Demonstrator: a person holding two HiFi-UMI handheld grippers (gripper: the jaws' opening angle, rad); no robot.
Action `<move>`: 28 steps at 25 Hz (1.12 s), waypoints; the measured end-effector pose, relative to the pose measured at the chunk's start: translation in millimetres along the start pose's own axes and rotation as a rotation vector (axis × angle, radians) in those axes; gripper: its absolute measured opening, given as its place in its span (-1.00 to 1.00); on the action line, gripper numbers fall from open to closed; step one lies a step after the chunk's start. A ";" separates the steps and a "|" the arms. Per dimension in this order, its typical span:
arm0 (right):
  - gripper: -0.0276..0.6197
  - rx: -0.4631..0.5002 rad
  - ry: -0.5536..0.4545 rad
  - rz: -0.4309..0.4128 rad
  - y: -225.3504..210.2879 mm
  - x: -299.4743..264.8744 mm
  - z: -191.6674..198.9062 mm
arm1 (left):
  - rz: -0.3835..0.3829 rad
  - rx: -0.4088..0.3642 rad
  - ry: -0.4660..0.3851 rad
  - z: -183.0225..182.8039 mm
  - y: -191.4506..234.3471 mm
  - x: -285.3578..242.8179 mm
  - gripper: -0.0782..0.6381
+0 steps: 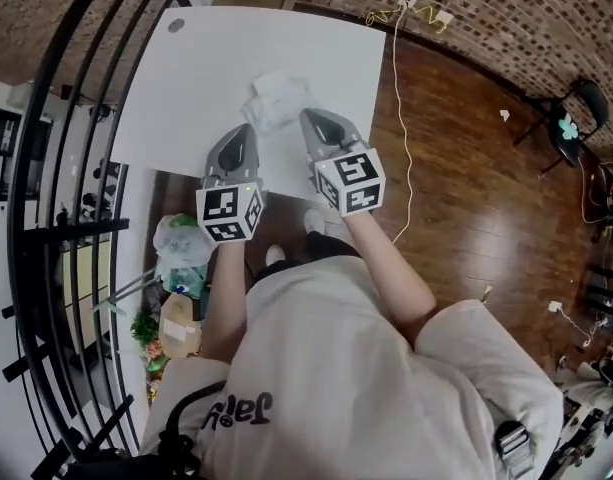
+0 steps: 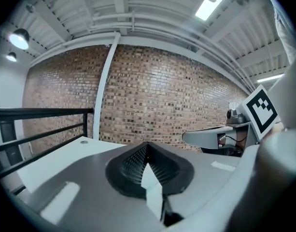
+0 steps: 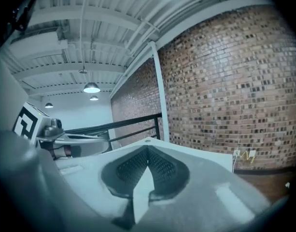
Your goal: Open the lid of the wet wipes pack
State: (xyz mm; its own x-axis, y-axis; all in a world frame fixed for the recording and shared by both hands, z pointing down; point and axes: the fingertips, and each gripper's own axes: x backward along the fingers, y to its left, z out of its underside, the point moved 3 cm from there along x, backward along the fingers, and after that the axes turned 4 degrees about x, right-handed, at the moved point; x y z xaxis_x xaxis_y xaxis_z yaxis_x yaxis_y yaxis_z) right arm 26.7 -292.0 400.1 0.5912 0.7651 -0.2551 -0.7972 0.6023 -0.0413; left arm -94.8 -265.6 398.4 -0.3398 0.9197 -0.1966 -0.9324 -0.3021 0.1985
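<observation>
The wet wipes pack [image 1: 276, 98] lies on the white counter [image 1: 186, 78], near its front edge, and it looks pale and crinkled; whether its lid is up or down I cannot tell from the head view; no gripper touches the pack, and it shows in the gap between the two tips and a little beyond them; the left gripper [image 1: 248, 130] is held over the front edge of the counter just left of the pack, and the right gripper [image 1: 308, 118] just right of it, both with the marker cube toward the person; in the left gripper view the fingers [image 2: 131, 166] meet at the tips, with only a thin pale wedge behind the ribbed pads, which I cannot identify, and nothing from the pack is held; in the right gripper view the fingers [image 3: 162, 170] are pressed together in the same way and carry nothing; outward from there, a black railing [image 1: 56, 218] runs along the left side, a brown wooden floor [image 1: 466, 198] lies to the right with a light cable [image 1: 404, 118] across it, and a brick wall [image 2: 152, 95] stands behind the counter.
</observation>
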 end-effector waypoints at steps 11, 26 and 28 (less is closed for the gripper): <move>-0.94 -0.009 0.020 0.104 112.7 96.1 21.8 | 0.057 -0.058 -0.048 10.1 -27.5 125.4 -0.74; -0.94 0.046 -0.070 0.123 105.1 131.0 -5.3 | 0.001 -0.051 -0.104 -1.2 -35.5 146.6 -0.74; -0.94 0.042 -0.070 0.126 94.9 138.7 -1.6 | -0.004 -0.048 -0.098 2.6 -46.0 141.5 -0.74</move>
State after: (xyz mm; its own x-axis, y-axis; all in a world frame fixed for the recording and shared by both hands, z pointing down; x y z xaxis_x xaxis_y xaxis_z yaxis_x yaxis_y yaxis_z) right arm 32.9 -129.1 359.3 0.4953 0.8481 -0.1880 -0.8606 0.5086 0.0271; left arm -99.7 -120.8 363.9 -0.3248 0.9402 -0.1025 -0.9393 -0.3080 0.1510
